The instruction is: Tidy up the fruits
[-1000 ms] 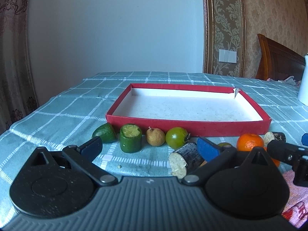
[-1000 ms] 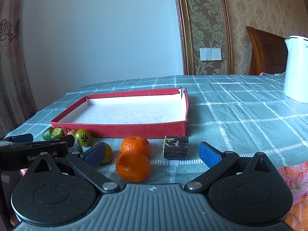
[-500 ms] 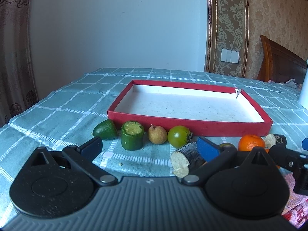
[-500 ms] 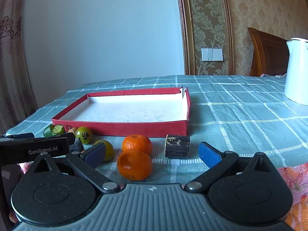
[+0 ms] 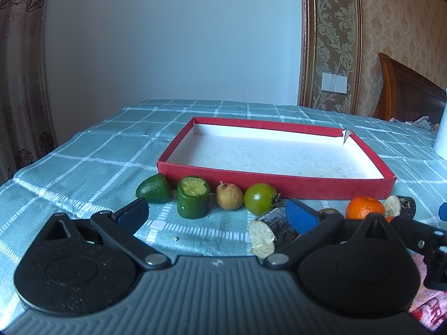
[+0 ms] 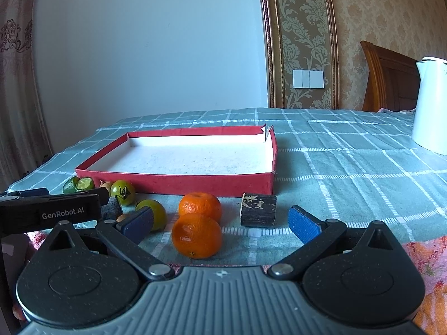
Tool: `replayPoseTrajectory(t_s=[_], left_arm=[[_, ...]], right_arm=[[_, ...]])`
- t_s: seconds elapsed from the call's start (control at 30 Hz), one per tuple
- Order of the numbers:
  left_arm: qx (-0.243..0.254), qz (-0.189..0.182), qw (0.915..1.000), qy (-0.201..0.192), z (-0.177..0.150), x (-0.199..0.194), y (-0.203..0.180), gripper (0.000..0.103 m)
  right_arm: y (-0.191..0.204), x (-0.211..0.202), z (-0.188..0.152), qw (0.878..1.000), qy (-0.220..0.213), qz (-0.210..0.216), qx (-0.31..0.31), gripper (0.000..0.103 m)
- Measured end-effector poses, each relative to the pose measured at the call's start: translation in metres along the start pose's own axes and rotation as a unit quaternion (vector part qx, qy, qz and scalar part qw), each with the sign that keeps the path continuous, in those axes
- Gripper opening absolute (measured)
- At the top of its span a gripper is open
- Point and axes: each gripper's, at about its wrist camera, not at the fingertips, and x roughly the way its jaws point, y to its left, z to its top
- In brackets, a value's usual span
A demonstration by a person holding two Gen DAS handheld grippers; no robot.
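A shallow red tray [image 5: 279, 185] [image 6: 178, 182] with a white floor lies on the checked cloth. Along its near wall sit a green avocado end [image 5: 154, 188], a cut green cylinder [image 5: 193, 201], a small tan fruit [image 5: 229, 196], a green tomato [image 5: 259, 202] and a dark-skinned cut piece [image 5: 269, 233]. My left gripper [image 5: 215, 215] is open just before them, holding nothing. Two mandarins [image 6: 197, 236] [image 6: 200, 206], a yellow-green fruit [image 6: 156, 213] and another dark cut piece [image 6: 258, 209] lie ahead of my open right gripper [image 6: 220, 224].
A white kettle [image 6: 430, 117] stands at the far right of the table. A wooden headboard [image 6: 388, 81] rises behind it. Curtains [image 5: 22, 69] hang at the left. A pink patterned cloth [image 6: 427, 262] covers the near right edge. The left gripper's body [image 6: 50, 213] shows at the right view's left.
Both grippers have risen and tilted a little, so the tray and fruit sit lower in view. Nothing was grasped or moved on the table.
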Motion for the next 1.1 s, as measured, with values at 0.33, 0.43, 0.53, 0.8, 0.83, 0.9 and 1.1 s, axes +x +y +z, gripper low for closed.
replayPoseTrajectory(t_s=[0.33, 0.43, 0.53, 0.8, 0.83, 0.9, 1.1], left_arm=[[-0.005, -0.002, 1.0000, 0.003, 0.000, 0.001, 0.002, 0.103], [-0.006, -0.003, 1.0000, 0.003, 0.000, 0.001, 0.003, 0.103], [-0.008, -0.003, 1.0000, 0.004, 0.000, 0.002, 0.003, 0.103], [-0.013, -0.003, 0.9999, 0.002, -0.001, 0.001, 0.004, 0.103], [-0.014, -0.003, 0.9999, 0.002, -0.001, 0.001, 0.004, 0.103], [-0.014, -0.004, 0.9999, 0.002, -0.001, 0.001, 0.004, 0.103], [-0.018, -0.008, 0.9998, 0.004, -0.001, 0.001, 0.006, 0.103]], right_arm=[[-0.002, -0.008, -0.001, 1.000, 0.000, 0.005, -0.004, 0.103], [-0.004, -0.008, 0.000, 1.000, 0.001, 0.002, -0.005, 0.103], [-0.006, -0.012, 0.000, 1.000, -0.001, 0.004, -0.005, 0.103], [-0.011, -0.025, -0.011, 0.998, 0.010, 0.029, -0.060, 0.103], [-0.011, -0.026, -0.012, 0.997, 0.009, 0.031, -0.069, 0.103], [-0.007, -0.030, -0.015, 0.995, 0.003, 0.031, -0.092, 0.103], [0.004, -0.030, -0.009, 0.991, 0.002, 0.052, -0.119, 0.097]])
